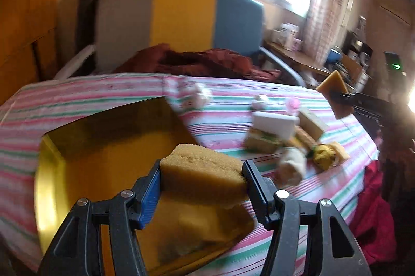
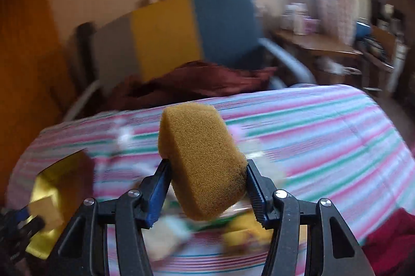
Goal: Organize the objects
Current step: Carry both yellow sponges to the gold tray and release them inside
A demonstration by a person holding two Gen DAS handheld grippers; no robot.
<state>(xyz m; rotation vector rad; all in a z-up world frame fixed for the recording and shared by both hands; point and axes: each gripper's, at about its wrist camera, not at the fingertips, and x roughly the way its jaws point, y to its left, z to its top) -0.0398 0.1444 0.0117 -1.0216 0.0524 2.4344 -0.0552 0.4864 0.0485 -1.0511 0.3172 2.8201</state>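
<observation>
My left gripper is shut on a tan sponge and holds it over a yellow open box on the striped cloth. Another sponge lies in the box below it. My right gripper is shut on a brown sponge, held above the table. That sponge and gripper also show at the right of the left wrist view. The box and the left gripper's sponge show at the lower left of the right wrist view.
A heap of sponges, small toys and a yellow cloth lies on the striped table right of the box. A chair with grey, yellow and blue panels holds a dark red garment. A red cloth hangs at the right edge.
</observation>
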